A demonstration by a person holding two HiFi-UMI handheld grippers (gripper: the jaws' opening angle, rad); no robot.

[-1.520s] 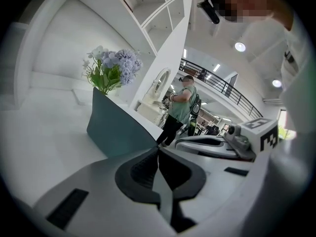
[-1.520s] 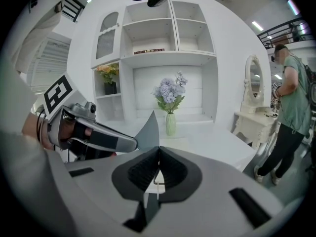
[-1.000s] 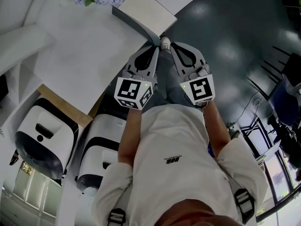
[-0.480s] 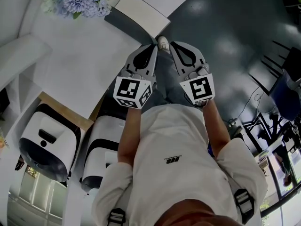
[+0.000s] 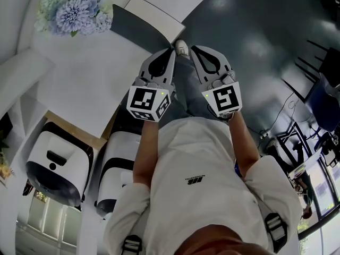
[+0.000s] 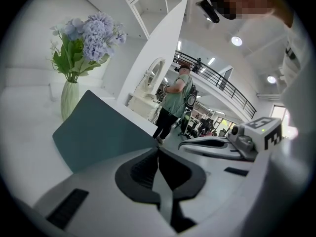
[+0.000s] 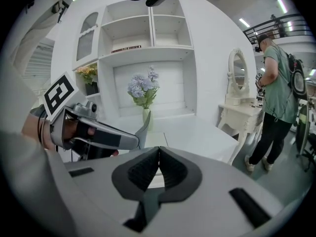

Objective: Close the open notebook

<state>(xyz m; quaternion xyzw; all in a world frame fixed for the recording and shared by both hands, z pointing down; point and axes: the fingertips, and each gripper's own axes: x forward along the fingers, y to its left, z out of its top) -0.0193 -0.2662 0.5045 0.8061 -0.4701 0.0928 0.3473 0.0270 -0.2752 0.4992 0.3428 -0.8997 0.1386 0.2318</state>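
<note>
The open notebook lies at the white table's (image 5: 90, 73) near corner, with a white page (image 5: 156, 16) and a dark teal cover (image 5: 133, 26) raised at a slant. In the left gripper view the cover (image 6: 103, 132) fills the middle left, just beyond my left gripper (image 6: 158, 149), which is shut and empty. My right gripper (image 7: 158, 149) is also shut on nothing; the cover's edge (image 7: 144, 126) rises just ahead of it. In the head view the left gripper (image 5: 171, 51) and right gripper (image 5: 194, 49) are side by side, just short of the notebook.
A vase of blue flowers (image 5: 71, 9) stands on the table behind the notebook. Two white robot-vacuum docks (image 5: 53, 166) sit under the table's left side. A person in a green shirt (image 7: 276, 83) stands by a white vanity (image 7: 239, 107) on the dark floor (image 5: 265, 36).
The head view has tilted, so the notebook and flowers sit lower in the picture. Both grippers have edged a little closer to the notebook and stayed shut.
</note>
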